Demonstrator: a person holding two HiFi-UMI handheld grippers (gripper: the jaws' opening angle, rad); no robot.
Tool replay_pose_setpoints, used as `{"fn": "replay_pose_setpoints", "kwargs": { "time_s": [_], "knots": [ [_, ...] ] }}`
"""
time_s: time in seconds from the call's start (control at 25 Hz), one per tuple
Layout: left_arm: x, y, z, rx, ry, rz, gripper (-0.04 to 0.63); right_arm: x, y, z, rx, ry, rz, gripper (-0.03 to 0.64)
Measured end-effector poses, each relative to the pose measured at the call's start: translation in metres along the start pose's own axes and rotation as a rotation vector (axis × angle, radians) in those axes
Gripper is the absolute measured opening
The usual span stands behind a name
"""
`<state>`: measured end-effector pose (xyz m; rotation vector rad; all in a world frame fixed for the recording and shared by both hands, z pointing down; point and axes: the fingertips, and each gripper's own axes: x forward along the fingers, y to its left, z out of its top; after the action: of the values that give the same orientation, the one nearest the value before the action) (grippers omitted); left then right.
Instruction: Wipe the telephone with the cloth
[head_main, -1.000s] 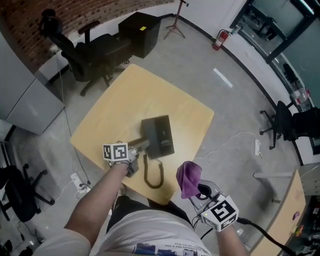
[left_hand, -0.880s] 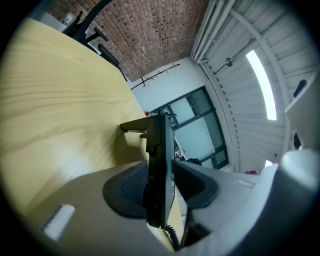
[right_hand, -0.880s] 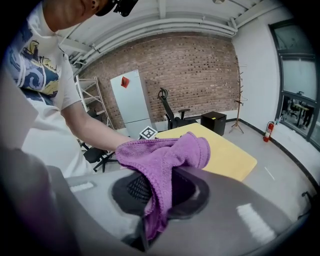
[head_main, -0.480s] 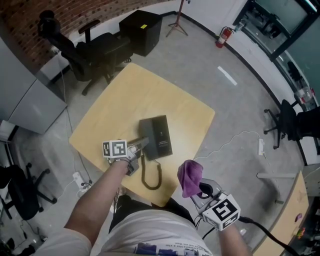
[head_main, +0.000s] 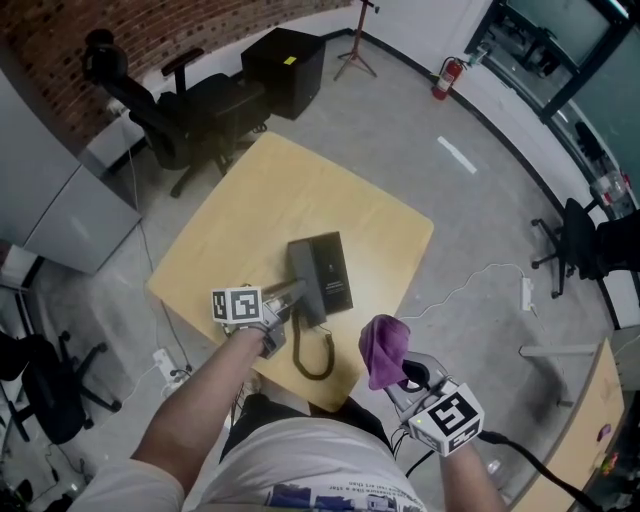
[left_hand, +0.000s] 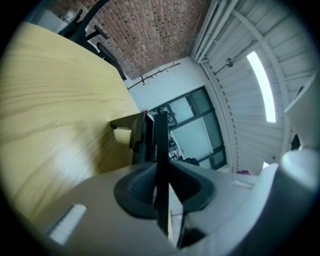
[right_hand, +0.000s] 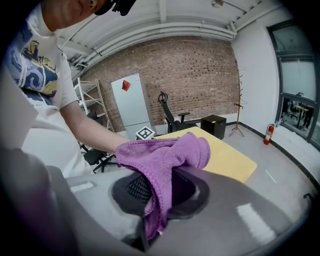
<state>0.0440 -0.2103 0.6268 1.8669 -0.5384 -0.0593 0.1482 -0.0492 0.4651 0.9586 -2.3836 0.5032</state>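
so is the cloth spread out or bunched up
Bunched up: the cloth hangs crumpled in folds, pinched in the right tool.

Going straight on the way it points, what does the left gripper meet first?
The dark grey desk telephone on the pale wooden table: the left gripper points at its near edge, jaws closing, with that edge seemingly between them; contact unclear.

Telephone (head_main: 322, 275) on table (head_main: 250, 200), chair (head_main: 190, 110) behind

Purple cloth (head_main: 383, 345); black telephone (head_main: 325, 272); pale wood-grain table (head_main: 280, 190); red brick wall (right_hand: 190, 75).
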Motion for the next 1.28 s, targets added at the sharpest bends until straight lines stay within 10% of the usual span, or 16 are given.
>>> {"fn": "replay_pose_setpoints", "kwargs": {
  "time_s": [0.84, 1.28],
  "knots": [
    [-0.078, -0.145, -0.026, 0.093, 0.091, -0.274, 0.078, 0.049, 0.008, 0.143, 0.014, -0.306, 0.071, 0.043],
    [-0.092, -0.148, -0.015, 0.101, 0.085, -0.304, 0.078, 0.061, 0.032, 0.125, 0.028, -0.247, 0.074, 0.043]
  ]
}}
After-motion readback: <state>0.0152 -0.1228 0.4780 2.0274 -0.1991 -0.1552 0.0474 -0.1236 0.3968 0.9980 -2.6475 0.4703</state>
